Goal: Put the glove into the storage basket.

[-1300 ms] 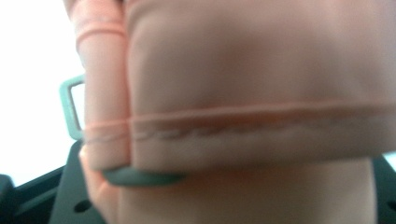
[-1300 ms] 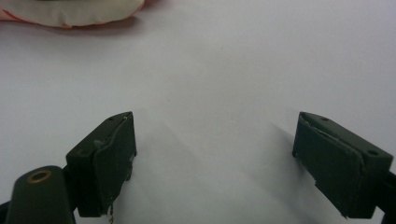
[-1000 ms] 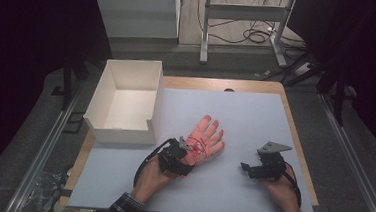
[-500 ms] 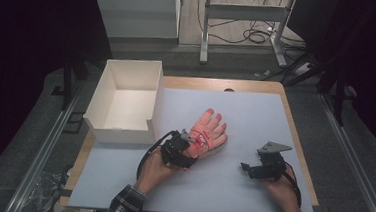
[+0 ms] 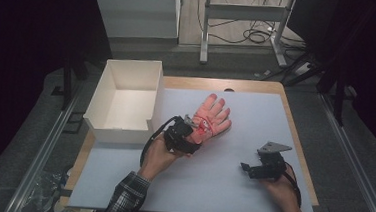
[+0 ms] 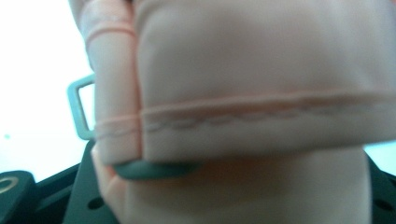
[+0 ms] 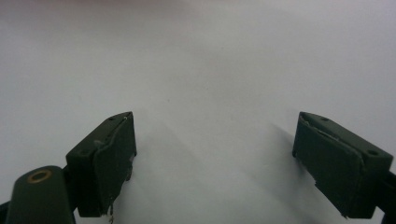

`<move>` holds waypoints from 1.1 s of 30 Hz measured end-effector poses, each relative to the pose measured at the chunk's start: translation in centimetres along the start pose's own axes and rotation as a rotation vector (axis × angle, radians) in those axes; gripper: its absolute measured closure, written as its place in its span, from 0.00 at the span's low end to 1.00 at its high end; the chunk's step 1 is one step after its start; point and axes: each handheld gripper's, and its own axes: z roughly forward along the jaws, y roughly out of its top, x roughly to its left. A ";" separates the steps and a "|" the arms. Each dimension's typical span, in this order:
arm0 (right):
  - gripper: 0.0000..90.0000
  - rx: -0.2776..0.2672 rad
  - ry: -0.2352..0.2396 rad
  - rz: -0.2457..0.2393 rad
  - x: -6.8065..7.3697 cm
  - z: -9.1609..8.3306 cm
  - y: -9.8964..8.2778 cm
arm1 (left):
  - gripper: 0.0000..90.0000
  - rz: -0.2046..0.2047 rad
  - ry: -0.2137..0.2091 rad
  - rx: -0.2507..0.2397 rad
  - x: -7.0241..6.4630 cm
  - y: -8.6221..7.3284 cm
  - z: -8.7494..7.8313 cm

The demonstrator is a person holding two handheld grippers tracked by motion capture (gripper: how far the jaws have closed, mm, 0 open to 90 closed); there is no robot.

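Left gripper (image 5: 190, 128) clamps the pink glove (image 5: 212, 115) — right gripper (image 5: 249, 169) gapes.

A lab: dark-curtained recording table (image 5: 253, 140), metal rails, floor cables (image 5: 251, 35).

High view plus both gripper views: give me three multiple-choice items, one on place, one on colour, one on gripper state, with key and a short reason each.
1. Where is the white box?
A. at the table's far left
B. at its near right
C. on the floor

2. What colour is the glove?
A. blue
B. pink
C. black

3. How does the right gripper stand?
A. shut on the glove
B. shut on the box
C. open, nothing between its jaws

Key: 1 A, the box sits at the far left of the table. 2 B, pink cloth with red marks. 3 C, the right gripper view shows jaws apart over bare table; the left gripper holds the glove.
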 end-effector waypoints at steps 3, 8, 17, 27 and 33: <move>0.15 0.000 0.000 0.000 0.0 0.0 0.0 | 0.47 -0.007 -0.001 -0.006 0.2 0.8 -0.3; 0.15 0.000 0.000 0.000 0.0 0.0 0.0 | 0.47 -0.014 0.007 -0.005 0.7 2.0 -0.9; 0.15 0.000 0.000 -0.001 0.0 0.0 0.0 | 0.47 -0.039 0.026 -0.013 2.0 4.1 -2.8; 0.15 -0.002 0.000 -0.003 0.0 0.0 0.0 | 0.47 -0.053 0.073 -0.011 3.5 6.0 -5.1; 0.15 -0.002 0.000 -0.003 0.0 0.0 0.0 | 0.47 -0.091 0.112 -0.021 5.0 6.4 -6.4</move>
